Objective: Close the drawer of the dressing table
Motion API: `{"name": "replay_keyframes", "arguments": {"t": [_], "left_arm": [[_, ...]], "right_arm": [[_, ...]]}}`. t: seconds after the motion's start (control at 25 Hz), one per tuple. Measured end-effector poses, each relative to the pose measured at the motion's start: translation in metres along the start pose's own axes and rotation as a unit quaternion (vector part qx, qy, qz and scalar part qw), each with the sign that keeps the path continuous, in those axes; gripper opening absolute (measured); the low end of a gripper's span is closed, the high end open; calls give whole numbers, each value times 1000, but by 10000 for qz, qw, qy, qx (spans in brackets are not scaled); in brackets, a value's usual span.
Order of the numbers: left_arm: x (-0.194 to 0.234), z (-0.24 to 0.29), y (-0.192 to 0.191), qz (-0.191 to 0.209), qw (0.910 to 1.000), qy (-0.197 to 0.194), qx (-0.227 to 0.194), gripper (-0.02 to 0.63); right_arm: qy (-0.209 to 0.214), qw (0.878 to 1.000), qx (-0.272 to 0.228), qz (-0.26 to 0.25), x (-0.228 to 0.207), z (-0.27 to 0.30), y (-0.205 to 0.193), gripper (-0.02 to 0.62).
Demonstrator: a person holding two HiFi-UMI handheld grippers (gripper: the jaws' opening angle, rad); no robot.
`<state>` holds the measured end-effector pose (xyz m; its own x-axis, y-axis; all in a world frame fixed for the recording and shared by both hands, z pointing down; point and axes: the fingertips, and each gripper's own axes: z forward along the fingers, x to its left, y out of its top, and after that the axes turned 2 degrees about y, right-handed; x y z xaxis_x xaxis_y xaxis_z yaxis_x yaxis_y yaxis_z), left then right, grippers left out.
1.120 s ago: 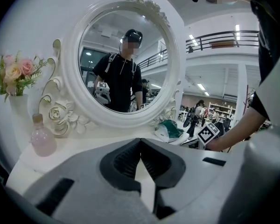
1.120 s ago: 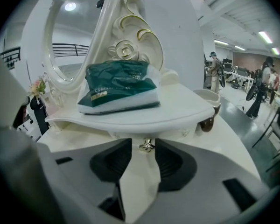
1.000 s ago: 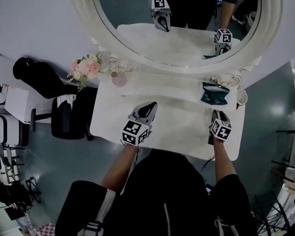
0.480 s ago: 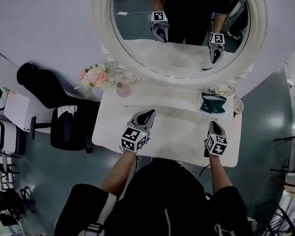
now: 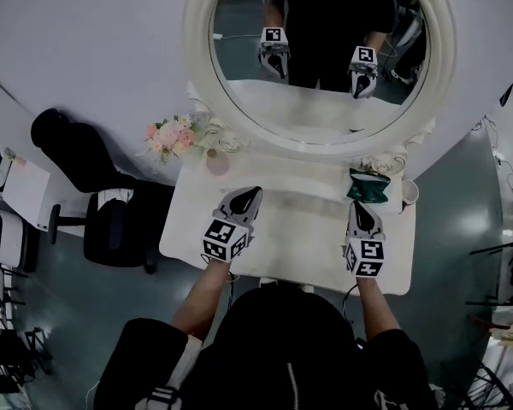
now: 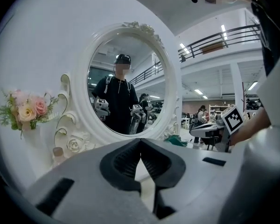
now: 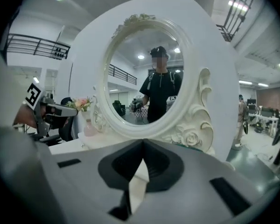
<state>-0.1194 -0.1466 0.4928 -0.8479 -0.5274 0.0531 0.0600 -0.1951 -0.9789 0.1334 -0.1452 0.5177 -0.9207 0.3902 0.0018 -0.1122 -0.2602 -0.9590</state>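
The white desk stands under the round mirror, and both grippers hover over its top, pointing toward the mirror. The left gripper is below the mirror's left half, its jaws clenched tip to tip with nothing between them. The right gripper is below the mirror's right half, near the desk's right edge, its jaws likewise pressed together and empty. The drawer cannot be made out in any view; the desk's front edge, on the side away from the mirror, lies just behind the grippers' marker cubes and is partly covered by the person's torso. Bare desk top lies between the two grippers and between them and the mirror's base. A green cloth sits between the right gripper and the mirror, a white cup beside it at the desk's right edge; pink flowers stand at the mirror's lower left
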Motion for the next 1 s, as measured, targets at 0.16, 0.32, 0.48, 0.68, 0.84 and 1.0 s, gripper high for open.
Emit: {"name": "replay_keyframes", "arguments": {"t": [0.16, 0.32, 0.48, 0.68, 0.84, 1.0], "left_arm": [[3, -4, 15, 141, 9997, 45, -171, 0], [1, -7, 22, 191, 9994, 45, -272, 0], [1, -7, 22, 155, 9995, 40, -284, 0], [1, -6, 18, 106, 9996, 29, -262, 0], [-1, -5, 15, 89, 9997, 28, -226, 0], [-2, -4, 14, 87, 9997, 24, -220, 0]], "right_arm": [[110, 9994, -290, -123, 9, -4, 27, 3], [170, 9991, -380, -119, 11, -9, 35, 3], [120, 9989, -412, -173, 10, -12, 34, 2], [149, 9989, -414, -136, 10, -12, 30, 2], [165, 9991, -394, -77, 8, -13, 29, 2], [183, 9991, -389, -59, 8, -11, 27, 2]]}}
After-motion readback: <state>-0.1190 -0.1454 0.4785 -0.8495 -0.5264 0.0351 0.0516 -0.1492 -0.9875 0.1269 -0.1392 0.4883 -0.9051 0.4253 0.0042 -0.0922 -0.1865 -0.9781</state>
